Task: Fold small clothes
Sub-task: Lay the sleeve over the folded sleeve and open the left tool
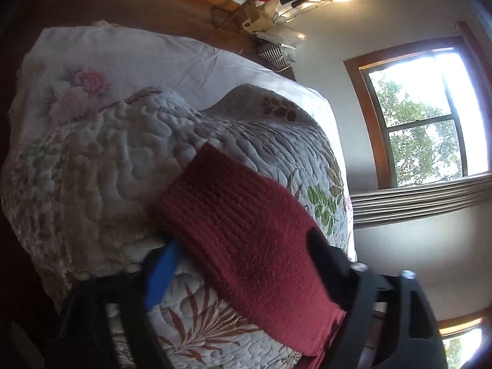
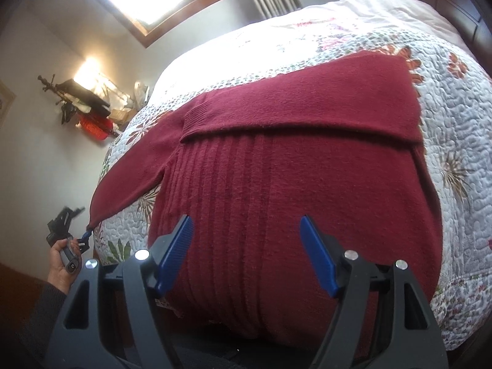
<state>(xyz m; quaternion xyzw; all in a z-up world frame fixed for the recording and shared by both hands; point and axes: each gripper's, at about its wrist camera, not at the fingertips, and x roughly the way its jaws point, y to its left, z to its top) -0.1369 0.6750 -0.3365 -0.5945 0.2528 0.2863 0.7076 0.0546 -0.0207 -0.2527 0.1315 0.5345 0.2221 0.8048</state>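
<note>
Maroon sweater point(image 2: 295, 190) lay on quilted bed point(image 2: 455, 141), hem cut off below. Left gripper point(image 2: 85, 236) pinched sleeve tip off bed's left edge; right gripper point(image 2: 246, 255) spread wide above sweater. Window point(image 1: 424, 117) bright.

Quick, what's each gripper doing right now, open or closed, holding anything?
Left gripper: shut on the sleeve of the red sweater.
Right gripper: open, holding nothing, over the sweater.
</note>
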